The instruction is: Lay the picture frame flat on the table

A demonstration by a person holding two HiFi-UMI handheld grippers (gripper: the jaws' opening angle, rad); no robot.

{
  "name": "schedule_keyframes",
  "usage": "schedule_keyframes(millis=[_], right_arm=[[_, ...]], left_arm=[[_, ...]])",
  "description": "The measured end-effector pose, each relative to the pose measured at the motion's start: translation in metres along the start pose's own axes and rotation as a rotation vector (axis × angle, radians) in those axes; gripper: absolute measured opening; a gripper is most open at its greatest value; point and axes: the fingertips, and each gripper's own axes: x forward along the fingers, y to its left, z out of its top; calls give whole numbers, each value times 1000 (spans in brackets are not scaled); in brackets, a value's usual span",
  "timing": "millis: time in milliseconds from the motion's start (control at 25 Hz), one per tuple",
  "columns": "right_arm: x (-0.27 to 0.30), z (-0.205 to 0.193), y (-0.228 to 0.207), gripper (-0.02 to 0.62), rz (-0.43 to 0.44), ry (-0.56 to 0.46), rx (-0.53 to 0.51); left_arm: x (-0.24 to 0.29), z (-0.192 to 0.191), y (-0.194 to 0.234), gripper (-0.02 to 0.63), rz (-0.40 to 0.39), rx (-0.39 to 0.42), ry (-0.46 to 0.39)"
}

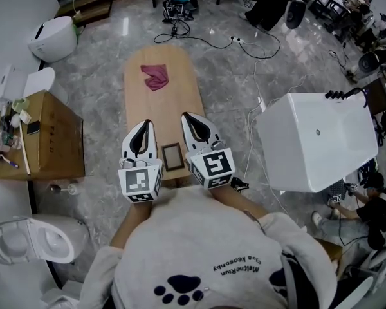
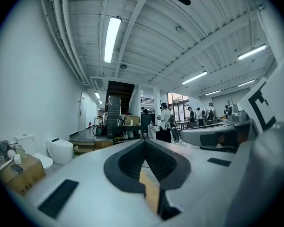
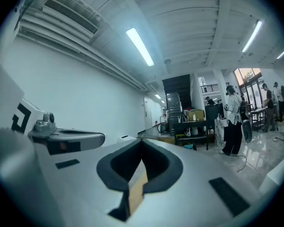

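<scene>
A: Since the small dark-brown rectangular picture frame (image 1: 172, 156) shows its whole face to the head view, it looks to be lying flat on the long light-wood table (image 1: 162, 111), close to the near end. Would the laying-down step count as done?

B: Probably, as a judgement. The frame sits between the two grippers, and neither touches it. The white left gripper (image 1: 145, 125) is just beside its left edge and the white right gripper (image 1: 189, 117) just beside its right. Both are held level above the tabletop.

A: Are they carrying anything?

B: No. In each gripper view the dark pads meet with nothing between them, so both are closed and empty.

A: Then what does the next move call for?

B: Very little, it seems. The person only needs to keep both grippers clear of the frame so that it is not knocked. If one edge turned out to be propped up, a light press from a closed tip would settle it. The crumpled pink cloth (image 1: 155, 76) at the far end is well apart and plays no part.
</scene>
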Motion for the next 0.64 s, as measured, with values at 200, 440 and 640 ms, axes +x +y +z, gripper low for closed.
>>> schedule_keyframes(millis=[200,440,640], right_arm=[[-2,-1,0,9,10,-2,17],[-3,-1,-5,9,31,-9,16],[-7,-5,-9,9,43,1,15]], left_arm=[[-2,-1,-3,9,-1,-7,-1],[1,-1,-7,9,12,-4,-6],[1,-5,-15,9,17,-12,-3]])
